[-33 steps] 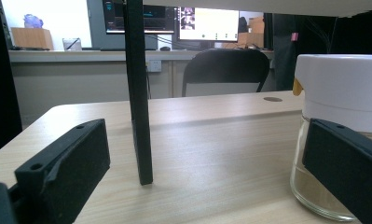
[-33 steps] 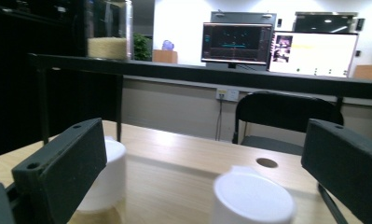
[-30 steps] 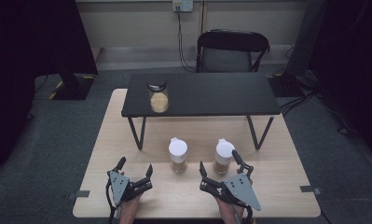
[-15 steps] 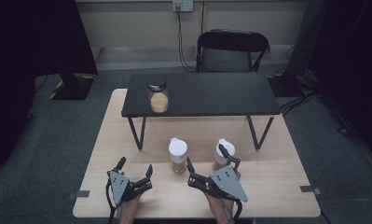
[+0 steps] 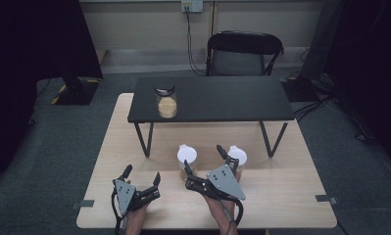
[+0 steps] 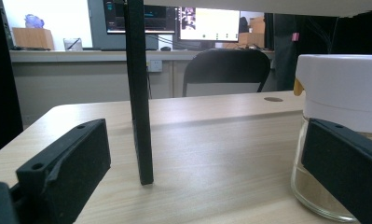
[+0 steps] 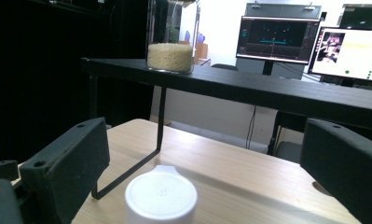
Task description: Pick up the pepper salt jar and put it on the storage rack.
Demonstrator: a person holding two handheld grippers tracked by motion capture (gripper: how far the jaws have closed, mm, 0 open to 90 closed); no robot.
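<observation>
The light wooden table [image 5: 281, 196] carries a low black shelf on thin metal legs [image 5: 210, 99] and two glass jars with white lids.

The right gripper [image 5: 205, 157], topped by a grey three-cornered plate, is held low above the table with its jaws spread wide. In the high view its two black jaws flank the left white-lidded glass jar [image 5: 187, 157], one tip near that jar's front left and the other between the two jars. In the right gripper view the same jar's white lid [image 7: 161, 196] sits low between the jaws, untouched by either. The right white-lidded glass jar [image 5: 237, 157] stands just beside the gripper's outer jaw, partly behind it.

The left gripper [image 5: 142, 175] rests near the table's front left edge, jaws apart and holding nothing. In the left gripper view a white-lidded jar [image 6: 337, 102] with tan contents stands behind its right jaw; contact cannot be determined.

On the shelf's left end stands a clear glass jar of pale yellow grains [image 5: 166, 103], well apart from both grippers. A black folding chair [image 5: 242, 51] stands beyond the table.
</observation>
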